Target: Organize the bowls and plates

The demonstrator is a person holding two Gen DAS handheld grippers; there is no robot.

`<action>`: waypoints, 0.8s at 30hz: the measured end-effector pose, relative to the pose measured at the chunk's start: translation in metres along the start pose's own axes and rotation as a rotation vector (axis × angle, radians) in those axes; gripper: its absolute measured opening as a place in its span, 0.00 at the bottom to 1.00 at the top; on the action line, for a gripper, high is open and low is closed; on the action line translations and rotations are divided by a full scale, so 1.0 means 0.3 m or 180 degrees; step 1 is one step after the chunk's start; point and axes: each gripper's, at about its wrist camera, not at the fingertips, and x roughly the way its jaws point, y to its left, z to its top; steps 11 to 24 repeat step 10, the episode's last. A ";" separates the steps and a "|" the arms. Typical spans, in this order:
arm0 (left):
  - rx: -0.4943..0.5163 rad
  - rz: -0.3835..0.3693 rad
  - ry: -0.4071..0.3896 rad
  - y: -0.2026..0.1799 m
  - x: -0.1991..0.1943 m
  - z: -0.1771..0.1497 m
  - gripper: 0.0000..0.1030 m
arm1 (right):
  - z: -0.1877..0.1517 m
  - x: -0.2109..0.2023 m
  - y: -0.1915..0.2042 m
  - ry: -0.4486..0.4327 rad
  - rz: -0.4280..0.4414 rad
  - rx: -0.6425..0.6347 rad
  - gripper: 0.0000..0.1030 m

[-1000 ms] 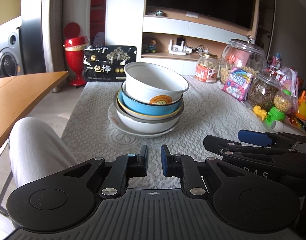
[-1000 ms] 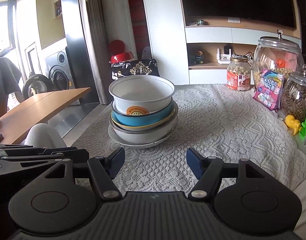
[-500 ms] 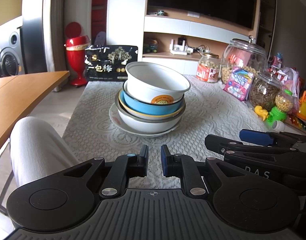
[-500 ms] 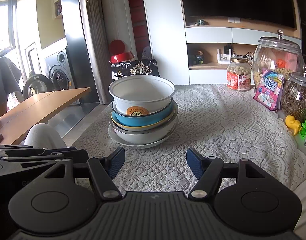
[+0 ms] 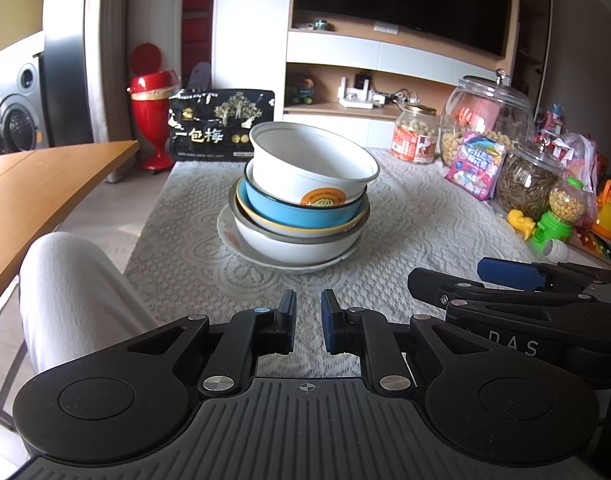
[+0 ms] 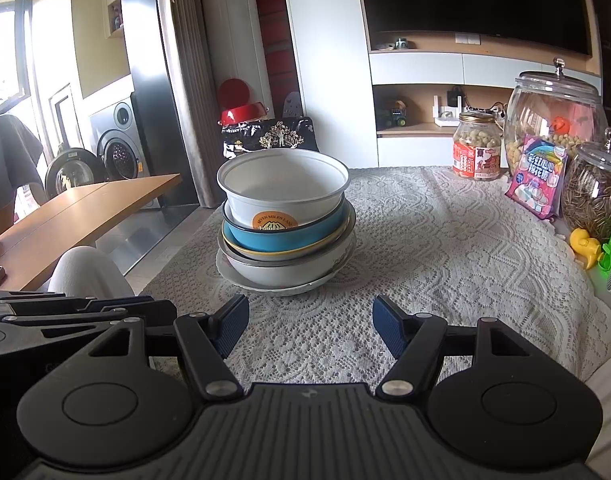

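Left gripper (image 5: 307, 326): held low over the near edge of the surface, short of the stack; fingers nearly together with a narrow gap between the pads, nothing held.
Right gripper (image 6: 310, 327): held low over the surface, pointed at the stack; fingers wide apart, nothing between them. In the left wrist view it shows side-on at the right edge (image 5: 517, 292).
Surface (image 6: 445, 248): covered by a white lace cloth.
Stack position: centre of the surface, ahead of both grippers and clear of them.
White plate (image 5: 229, 230): bottom of the stack, resting on the lace cloth.
Large white bowl (image 5: 293, 250): sits on the white plate.
Blue bowl (image 5: 301, 216): yellow rim, nested above the large white bowl, with a grey rim showing between the two.
White container (image 5: 305, 172): top of the stack, orange round label on its side, tilted slightly.
Glass jars (image 6: 553, 120): along the right side of the surface, well apart from the stack, with a pink snack packet (image 6: 539, 176) leaning against them.
Wooden table (image 6: 77, 212): to the left of the surface.
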 end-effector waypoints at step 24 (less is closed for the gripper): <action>-0.0006 -0.0012 0.0022 0.006 0.004 -0.004 0.16 | 0.000 0.002 -0.001 0.0005 -0.0002 0.0001 0.67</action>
